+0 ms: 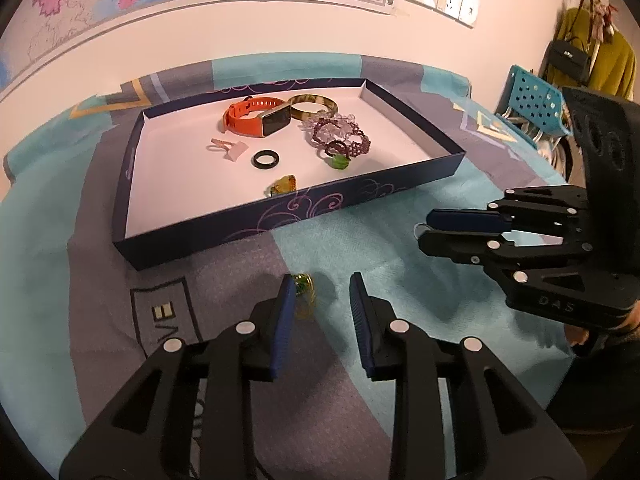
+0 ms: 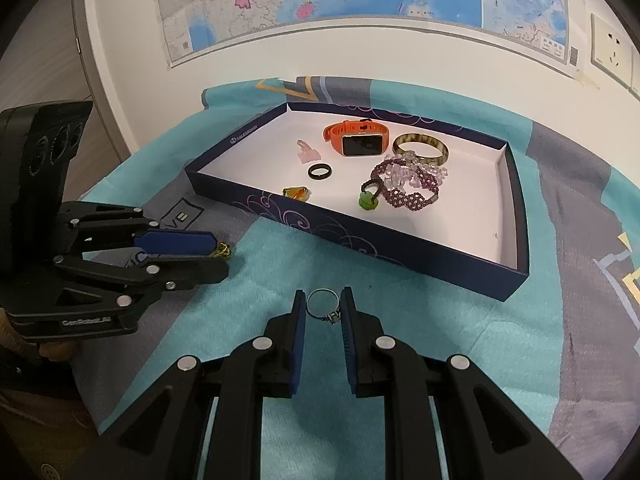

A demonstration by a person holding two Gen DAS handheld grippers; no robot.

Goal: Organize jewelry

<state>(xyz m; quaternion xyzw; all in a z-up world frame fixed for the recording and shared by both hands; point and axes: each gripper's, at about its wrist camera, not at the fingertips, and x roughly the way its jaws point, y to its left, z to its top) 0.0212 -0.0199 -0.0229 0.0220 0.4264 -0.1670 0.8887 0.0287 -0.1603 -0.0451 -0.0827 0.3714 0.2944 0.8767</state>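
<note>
A dark blue tray with a white floor holds an orange watch, a bangle, purple bead bracelets, a black ring, a green ring and an amber ring. My left gripper is open around a gold ring with a green stone, which lies on the cloth against the left finger. My right gripper has its jaws close around a silver ring on the cloth; I cannot tell if they grip it.
A teal and grey patterned cloth covers the table. The wall with maps stands behind the tray. A blue perforated basket and hanging clothes are at the far right.
</note>
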